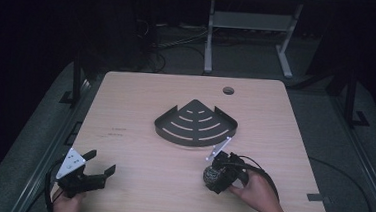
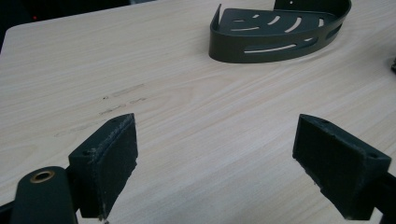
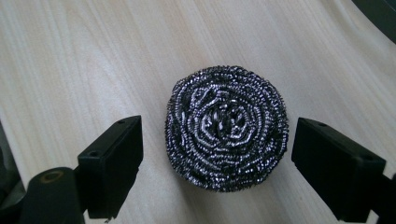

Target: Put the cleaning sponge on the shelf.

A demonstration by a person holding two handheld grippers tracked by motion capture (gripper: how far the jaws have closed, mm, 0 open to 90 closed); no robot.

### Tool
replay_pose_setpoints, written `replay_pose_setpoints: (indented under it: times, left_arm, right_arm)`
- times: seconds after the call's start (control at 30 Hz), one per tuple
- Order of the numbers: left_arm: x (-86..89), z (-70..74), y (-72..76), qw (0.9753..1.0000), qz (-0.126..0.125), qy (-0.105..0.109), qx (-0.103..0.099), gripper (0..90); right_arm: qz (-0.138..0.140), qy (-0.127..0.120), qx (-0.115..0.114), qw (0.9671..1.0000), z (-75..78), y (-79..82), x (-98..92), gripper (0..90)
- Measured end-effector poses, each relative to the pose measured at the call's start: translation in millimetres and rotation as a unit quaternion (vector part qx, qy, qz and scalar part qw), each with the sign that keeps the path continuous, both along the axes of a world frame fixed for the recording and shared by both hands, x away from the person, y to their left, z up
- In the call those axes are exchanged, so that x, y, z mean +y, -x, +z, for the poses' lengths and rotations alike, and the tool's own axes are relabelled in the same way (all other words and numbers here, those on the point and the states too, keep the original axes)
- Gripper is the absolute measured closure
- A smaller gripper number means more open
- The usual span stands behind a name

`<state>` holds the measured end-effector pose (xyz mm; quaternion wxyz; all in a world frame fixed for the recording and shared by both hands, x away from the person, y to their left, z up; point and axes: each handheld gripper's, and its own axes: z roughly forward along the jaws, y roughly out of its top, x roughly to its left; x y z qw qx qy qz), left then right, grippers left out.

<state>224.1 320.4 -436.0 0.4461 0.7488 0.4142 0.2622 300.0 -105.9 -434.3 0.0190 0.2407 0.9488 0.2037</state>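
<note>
A round steel-wool scourer (image 3: 227, 127) lies on the wooden table, right between the wide-apart jaws of my right gripper (image 3: 215, 161), which is open around it without touching. In the high view the scourer (image 1: 211, 176) sits under that right gripper (image 1: 216, 175) near the front right. A dark quarter-round slotted corner basket (image 1: 196, 122) stands at the table's middle, also seen far off as the basket (image 2: 275, 32) in the left gripper view. My left gripper (image 1: 99, 162) rests open at the front left, its jaws (image 2: 215, 163) holding nothing above bare wood.
The wooden table (image 1: 138, 147) has a cable hole (image 1: 228, 91) near its far edge. Faint pencil marks (image 2: 122, 100) lie ahead of the left gripper. Black cables trail off the front right. A desk frame (image 1: 251, 35) stands on the floor beyond.
</note>
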Motion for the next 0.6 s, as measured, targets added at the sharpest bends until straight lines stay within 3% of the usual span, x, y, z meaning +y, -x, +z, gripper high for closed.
replay_pose_setpoints:
  times: [0.43,0.6]
  left_arm:
    - [0.0,1.1,-0.1,1.0000,0.000,0.001,-0.003,13.2]
    - [0.3,0.8,-0.2,1.0000,0.000,0.001,-0.002,13.2]
  right_arm:
    - [0.007,0.035,0.005,0.9993,-5.8,-5.5,9.6,25.7]
    - [0.009,0.035,0.004,0.9993,-5.8,-5.6,9.5,31.4]
